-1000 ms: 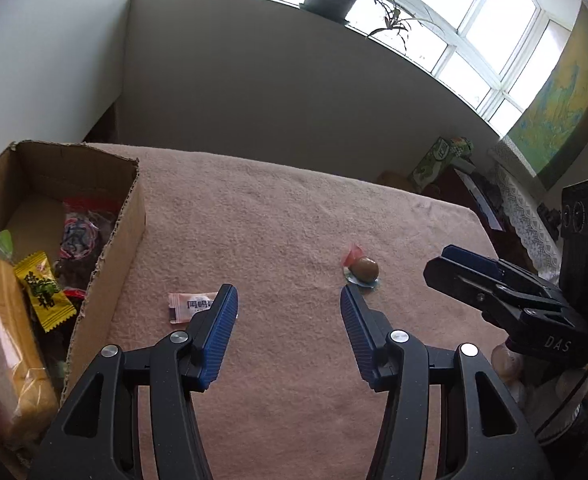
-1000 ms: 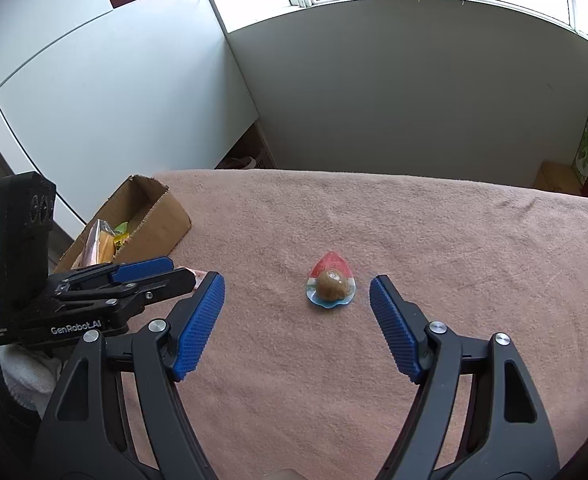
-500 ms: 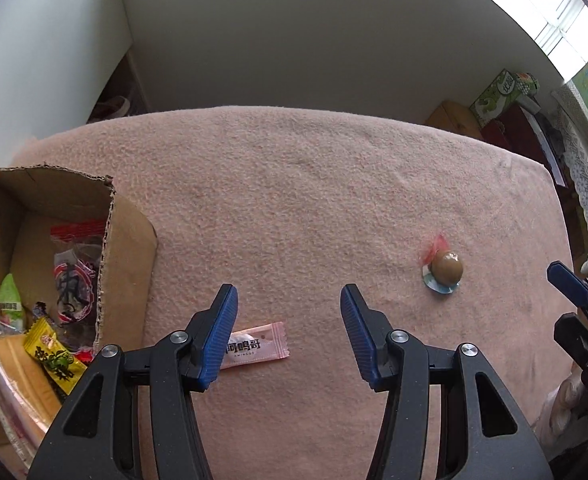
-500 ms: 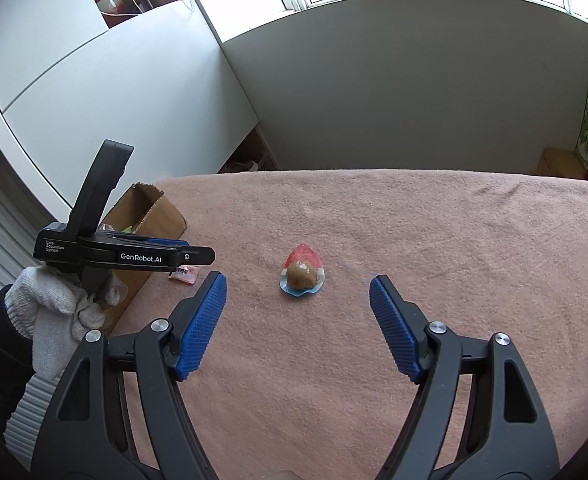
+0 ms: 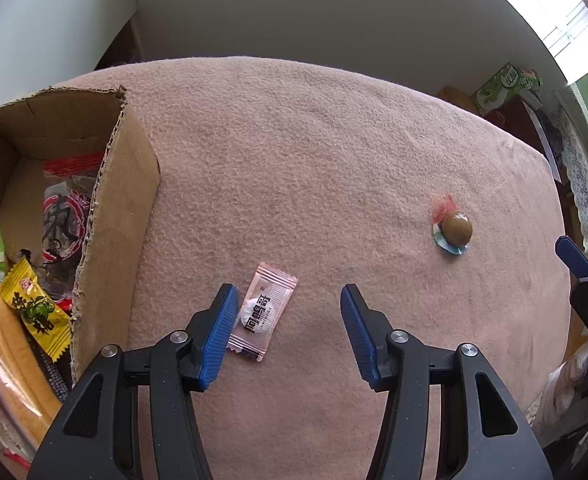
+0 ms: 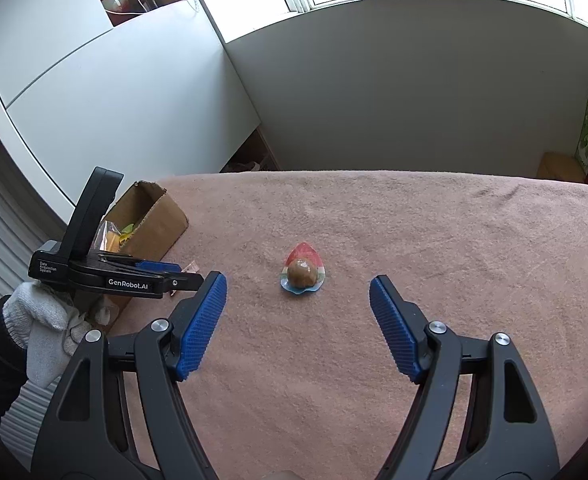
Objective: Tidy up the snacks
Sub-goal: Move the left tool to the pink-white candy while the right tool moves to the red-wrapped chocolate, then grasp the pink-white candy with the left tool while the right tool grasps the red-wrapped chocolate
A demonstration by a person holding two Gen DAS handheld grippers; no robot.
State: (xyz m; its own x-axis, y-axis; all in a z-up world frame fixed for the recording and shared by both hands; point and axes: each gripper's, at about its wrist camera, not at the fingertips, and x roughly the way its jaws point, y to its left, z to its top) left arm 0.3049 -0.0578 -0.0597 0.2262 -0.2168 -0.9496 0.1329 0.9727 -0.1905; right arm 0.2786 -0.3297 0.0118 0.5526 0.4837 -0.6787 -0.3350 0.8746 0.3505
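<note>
Since 1 second ago the left gripper (image 5: 287,304) has swung down over the pink sachet (image 5: 262,312), which now lies between its wide-apart, empty fingers, close against the left pad (image 5: 218,340) rather than ahead of it as before; judged, a pick-up is imminent. Right gripper (image 6: 298,312): jaws likewise spread and holding nothing, aimed as before at the wrapped brown egg (image 6: 302,272) lying just ahead on the pink blanket (image 5: 314,152). Cardboard box (image 5: 113,208), at the left, already holds several snack packets; 2 items remain loose.
</note>
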